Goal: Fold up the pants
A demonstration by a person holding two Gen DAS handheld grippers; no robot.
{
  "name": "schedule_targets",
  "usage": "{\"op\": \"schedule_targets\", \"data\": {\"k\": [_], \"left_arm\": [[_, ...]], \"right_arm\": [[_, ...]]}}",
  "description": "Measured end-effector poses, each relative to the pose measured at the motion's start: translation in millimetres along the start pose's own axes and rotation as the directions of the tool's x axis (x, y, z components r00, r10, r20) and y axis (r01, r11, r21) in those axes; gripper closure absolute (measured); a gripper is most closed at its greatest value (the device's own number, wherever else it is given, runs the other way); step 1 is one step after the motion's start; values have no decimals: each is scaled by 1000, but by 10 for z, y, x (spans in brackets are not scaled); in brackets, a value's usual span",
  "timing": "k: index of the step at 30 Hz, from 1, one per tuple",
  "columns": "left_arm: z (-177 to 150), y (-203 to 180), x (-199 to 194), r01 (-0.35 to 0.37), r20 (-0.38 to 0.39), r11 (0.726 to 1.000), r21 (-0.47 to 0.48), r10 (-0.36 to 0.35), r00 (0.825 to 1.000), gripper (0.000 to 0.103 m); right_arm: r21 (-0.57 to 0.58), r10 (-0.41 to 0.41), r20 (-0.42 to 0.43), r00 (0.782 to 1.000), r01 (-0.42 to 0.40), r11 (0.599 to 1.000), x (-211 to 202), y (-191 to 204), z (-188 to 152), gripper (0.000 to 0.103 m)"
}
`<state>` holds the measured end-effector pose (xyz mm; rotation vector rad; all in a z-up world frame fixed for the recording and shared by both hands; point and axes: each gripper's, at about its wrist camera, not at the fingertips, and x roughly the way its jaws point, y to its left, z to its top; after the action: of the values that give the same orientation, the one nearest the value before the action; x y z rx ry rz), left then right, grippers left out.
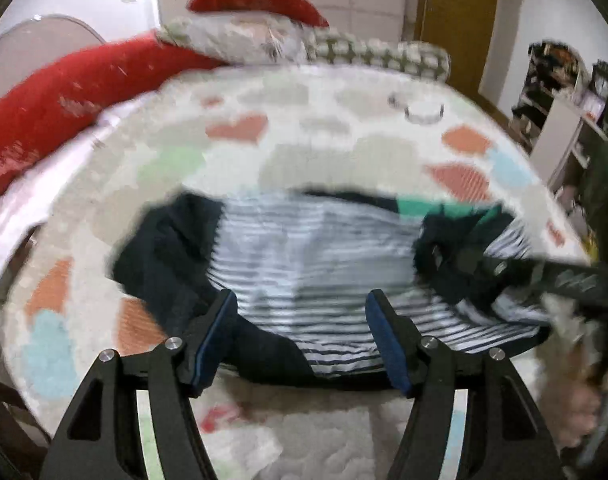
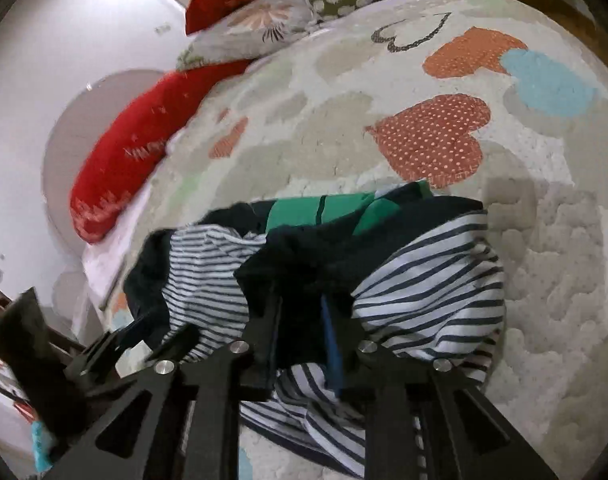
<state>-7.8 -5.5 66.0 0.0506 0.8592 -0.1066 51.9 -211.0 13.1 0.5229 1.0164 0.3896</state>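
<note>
The pants [image 1: 312, 264] are white with navy stripes, navy trim and a green patch. They lie rumpled on a quilt with heart patches [image 1: 263, 128]. My left gripper [image 1: 301, 320] is open, its blue-padded fingers [image 1: 217, 332] spread just above the near edge of the pants, holding nothing. My right gripper [image 2: 299, 320] is shut on a navy fold of the pants [image 2: 432, 292] and lifts it a little off the quilt [image 2: 424, 92]. It also shows in the left wrist view [image 1: 464, 264] at the right, pinching the dark cloth. The left wrist view is motion-blurred.
Red pillows [image 1: 63, 96], a floral pillow [image 1: 239, 36] and a dotted pillow [image 1: 384, 56] lie along the bed's far edge. A small round clear object [image 1: 422, 112] sits on the quilt at the back. A wooden door [image 1: 456, 12] and cluttered shelves [image 1: 560, 92] stand to the right.
</note>
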Motion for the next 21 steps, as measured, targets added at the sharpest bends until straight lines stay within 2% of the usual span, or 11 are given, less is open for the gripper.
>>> {"op": "schedule_targets", "data": {"k": [3, 6, 8, 9, 10, 12, 13, 16, 17, 21], "left_arm": [[102, 147, -244, -40, 41, 998, -42, 42, 998, 37], [105, 405, -340, -79, 29, 990, -120, 83, 996, 37], [70, 606, -361, -75, 6, 981, -178, 78, 997, 37], [50, 723, -366, -68, -10, 976, -206, 67, 998, 44], [25, 864, -367, -58, -27, 969, -239, 53, 998, 60], [-34, 1076, -353, -56, -53, 956, -289, 43, 998, 72], [-73, 1173, -347, -55, -57, 947, -316, 39, 998, 72], [-221, 1451, -299, -48, -68, 916, -399, 22, 997, 72], [-284, 1533, -260, -40, -78, 905, -425, 8, 997, 72], [-451, 1694, -170, 0, -81, 887, -461, -42, 996, 72]], "right_arm": [[-9, 5, 1, 1000, -5, 1000, 28, 9, 3, 82], [-20, 18, 15, 1000, -18, 1000, 15, -14, -39, 82], [-22, 18, 26, 999, -17, 1000, -1, -32, -75, 82], [-37, 6, 34, 999, -5, 999, -4, 1, -82, 82], [-44, -3, 40, 999, 4, 999, -41, 17, -87, 82], [-50, -24, 63, 998, 27, 998, -137, 100, -102, 80], [-56, -32, 80, 996, 37, 998, -216, 166, -109, 79], [-85, -35, 90, 995, 43, 995, -334, 379, -112, 68], [-106, -37, 81, 996, 45, 993, -343, 475, -113, 59], [-230, -64, 43, 997, 72, 970, -222, 984, -110, 53]]}}
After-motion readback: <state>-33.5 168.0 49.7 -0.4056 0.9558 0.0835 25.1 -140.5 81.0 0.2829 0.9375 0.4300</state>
